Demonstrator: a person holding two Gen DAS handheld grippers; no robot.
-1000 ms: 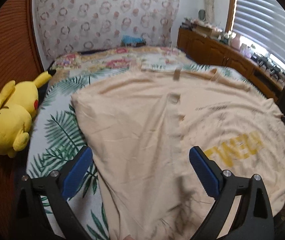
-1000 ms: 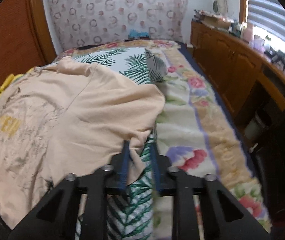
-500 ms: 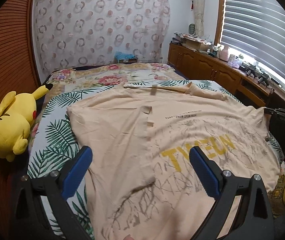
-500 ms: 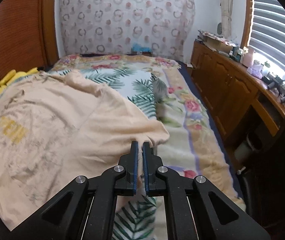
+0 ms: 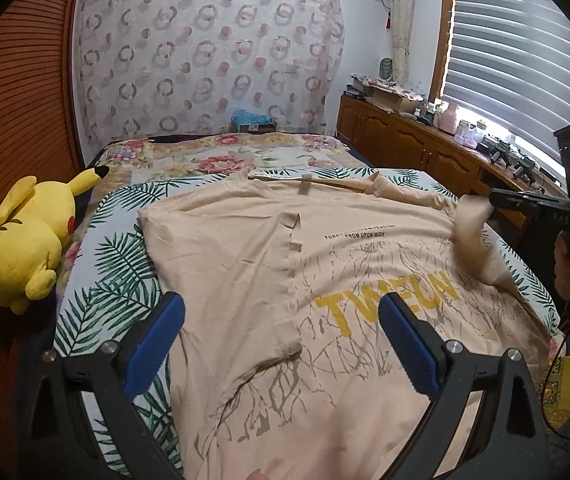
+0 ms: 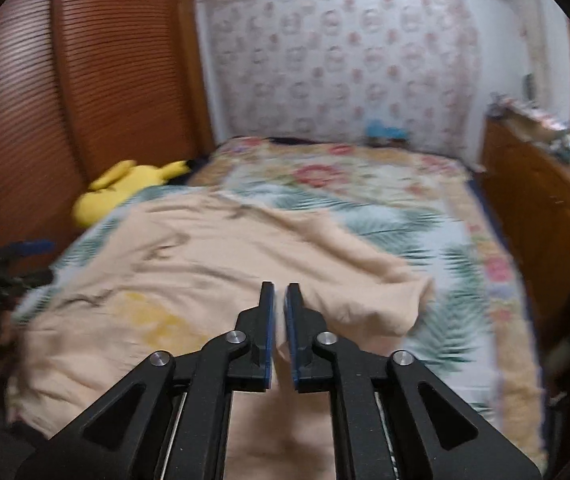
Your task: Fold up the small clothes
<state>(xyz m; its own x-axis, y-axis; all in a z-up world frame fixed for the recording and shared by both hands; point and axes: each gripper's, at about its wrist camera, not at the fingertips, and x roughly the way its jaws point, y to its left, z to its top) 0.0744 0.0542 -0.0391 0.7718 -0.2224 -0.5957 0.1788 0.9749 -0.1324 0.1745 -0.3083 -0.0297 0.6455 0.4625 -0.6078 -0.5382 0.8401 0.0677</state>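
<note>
A peach T-shirt point(image 5: 365, 280) lies spread over the near half of the bed point(image 5: 117, 264), on a palm-leaf sheet, with yellow letters and a thin branching print facing up. Its left part is folded over toward the middle, so a hem edge runs down the cloth.

The left tongs point(image 5: 281, 332) hang above the near part of the shirt with jaws wide apart and nothing between them. The right tongs point(image 6: 280, 320) have their jaws almost together, and peach cloth shows in the narrow slot between the blue pads; in the left wrist view the same tongs point(image 5: 489, 200) appear at the right edge of the bed, pinching a raised, blurred fold of the shirt.

A yellow plush toy point(image 5: 25, 248) lies at the left edge of the bed against the brown slatted wall. On the far right cabinet top, an open cardboard box point(image 5: 393, 98) holds things too small to make out. The right wrist view is blurred, and the shirt's near edge is cut off behind both tongs.
</note>
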